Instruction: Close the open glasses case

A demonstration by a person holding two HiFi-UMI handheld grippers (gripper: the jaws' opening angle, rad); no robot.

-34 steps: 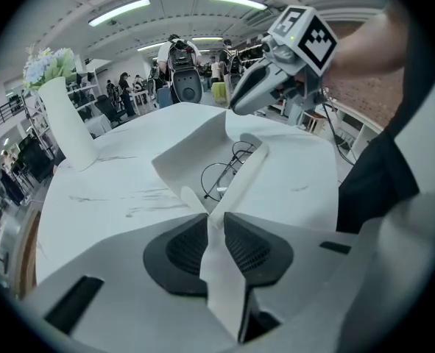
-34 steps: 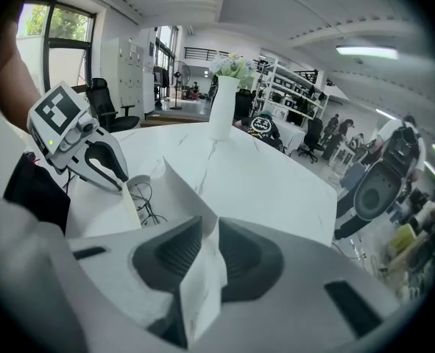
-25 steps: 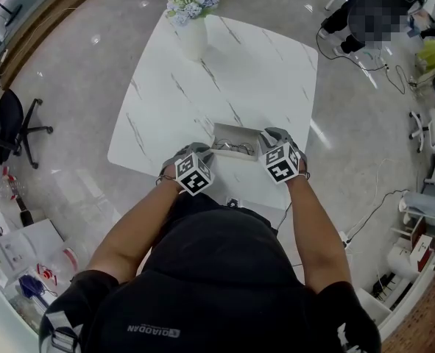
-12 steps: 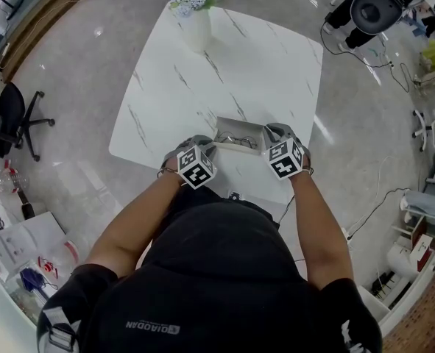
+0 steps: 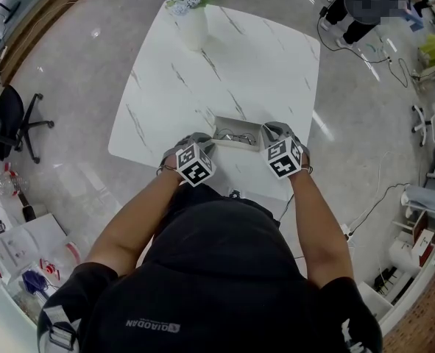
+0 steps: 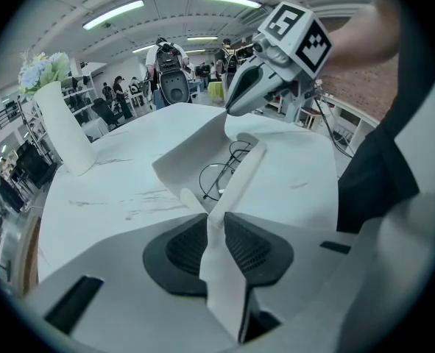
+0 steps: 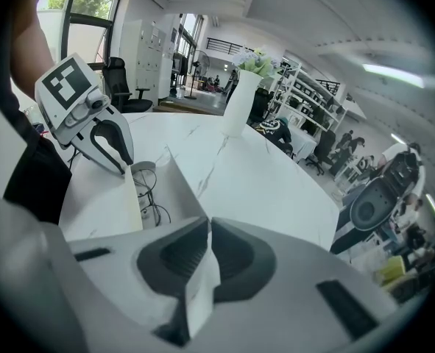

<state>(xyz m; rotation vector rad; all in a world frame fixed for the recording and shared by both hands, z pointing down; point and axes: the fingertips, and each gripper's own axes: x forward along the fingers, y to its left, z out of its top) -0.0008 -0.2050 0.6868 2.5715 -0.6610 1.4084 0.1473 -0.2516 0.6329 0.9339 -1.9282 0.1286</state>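
**Asker:** What carries it all?

**Me:** A white marble table [image 5: 224,65]. A vase [image 5: 193,31] of flowers stands at the table's far corner. The glasses case [image 5: 232,126] lies at the table's near edge, right in front of me, and it is open.

**Asker:** And your tongs?

**Me:** Both are at that same near edge. My left gripper [image 6: 216,223] is pinched tight on a thin white flap [image 6: 239,182] of the case, on the table's left-hand side. My right gripper [image 7: 206,230] is clamped the same way on a thin white panel of the case, on the right-hand side.

**Asker:** Anything inside?

**Me:** The glasses [image 6: 221,171] lie in the tray, in plain sight between the white panels.

**Asker:** So how far along are you?

**Me:** The hold is made, I'd say, but the closing is not. The flap stands slanted upward and is not laid over the glasses. As I judge it, what's left is to swing the flap across the tray with both tongs together. Then I press it down until the case is shut, and let go.
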